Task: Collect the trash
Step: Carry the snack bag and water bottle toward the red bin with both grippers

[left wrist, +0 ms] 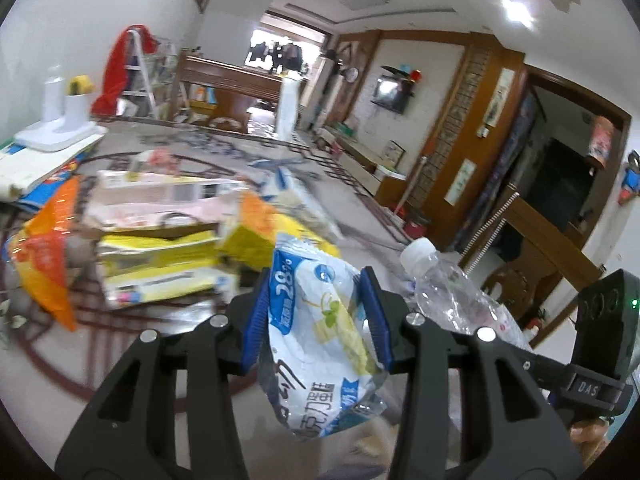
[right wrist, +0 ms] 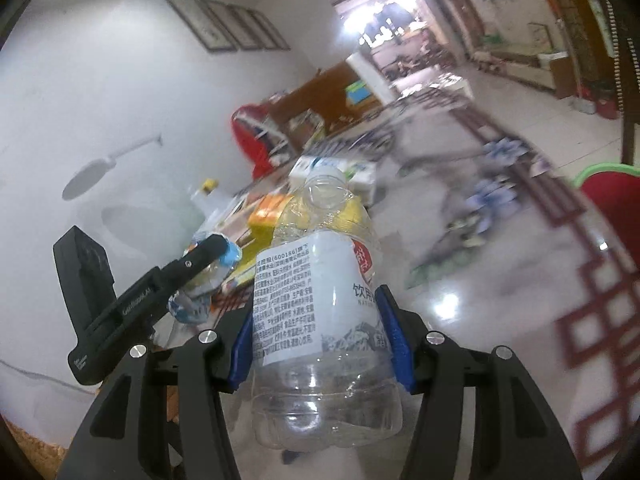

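My left gripper (left wrist: 316,312) is shut on a crumpled white and blue snack wrapper (left wrist: 320,340), held above the table. My right gripper (right wrist: 320,340) is shut on an empty clear plastic bottle (right wrist: 320,308) with a white label, its neck pointing away. In the left wrist view the same bottle (left wrist: 452,296) shows just to the right, with the right gripper's body (left wrist: 600,320) beside it. In the right wrist view the left gripper (right wrist: 216,246) shows at the left with the wrapper (right wrist: 192,300) in it.
More trash lies on the patterned table (left wrist: 168,344): an orange bag (left wrist: 48,248), yellow packs (left wrist: 160,264), a pink and white box (left wrist: 160,200). White containers (left wrist: 64,100) stand at the far left. A red chair back (right wrist: 612,204) is at the right.
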{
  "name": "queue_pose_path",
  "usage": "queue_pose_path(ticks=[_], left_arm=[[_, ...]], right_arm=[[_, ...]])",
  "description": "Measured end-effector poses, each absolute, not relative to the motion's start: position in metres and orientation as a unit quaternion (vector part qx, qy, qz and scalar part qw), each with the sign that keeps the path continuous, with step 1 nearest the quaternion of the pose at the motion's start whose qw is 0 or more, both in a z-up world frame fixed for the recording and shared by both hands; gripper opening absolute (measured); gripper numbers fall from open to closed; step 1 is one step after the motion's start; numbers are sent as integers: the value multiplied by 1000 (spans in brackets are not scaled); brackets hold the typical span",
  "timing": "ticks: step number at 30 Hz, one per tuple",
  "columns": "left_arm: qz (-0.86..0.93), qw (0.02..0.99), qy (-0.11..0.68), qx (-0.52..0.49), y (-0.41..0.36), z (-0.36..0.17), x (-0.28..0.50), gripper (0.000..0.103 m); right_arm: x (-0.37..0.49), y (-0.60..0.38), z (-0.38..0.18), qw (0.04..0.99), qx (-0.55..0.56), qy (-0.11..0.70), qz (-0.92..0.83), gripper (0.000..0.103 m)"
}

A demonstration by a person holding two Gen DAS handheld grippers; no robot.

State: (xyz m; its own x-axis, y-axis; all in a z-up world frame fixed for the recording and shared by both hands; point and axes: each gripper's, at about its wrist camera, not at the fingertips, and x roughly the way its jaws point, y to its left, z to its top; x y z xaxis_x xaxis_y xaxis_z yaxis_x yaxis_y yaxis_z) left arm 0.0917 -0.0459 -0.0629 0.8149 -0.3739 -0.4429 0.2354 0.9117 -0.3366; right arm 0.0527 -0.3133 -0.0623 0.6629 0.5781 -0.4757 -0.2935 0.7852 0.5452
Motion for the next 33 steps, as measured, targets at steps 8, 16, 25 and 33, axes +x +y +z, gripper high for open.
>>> queue_pose_path(ticks=[8,16,25,33], left_arm=[[-191,941,257,-114,-90,-56,96,41],[-225,934,261,-98,-128,-47,103,41],[-241,927,274,-88,-144,-52,105,41],[-238,928,275,-85,-150,-56,106,41]], right_arm=[[48,-354,-62,900,234,306,203,54],[49,-389,-59,912,237,292,164,52],[62,-383,-79,896,171,379,153,54],[75,-359,-86,888,49,435,143,68]])
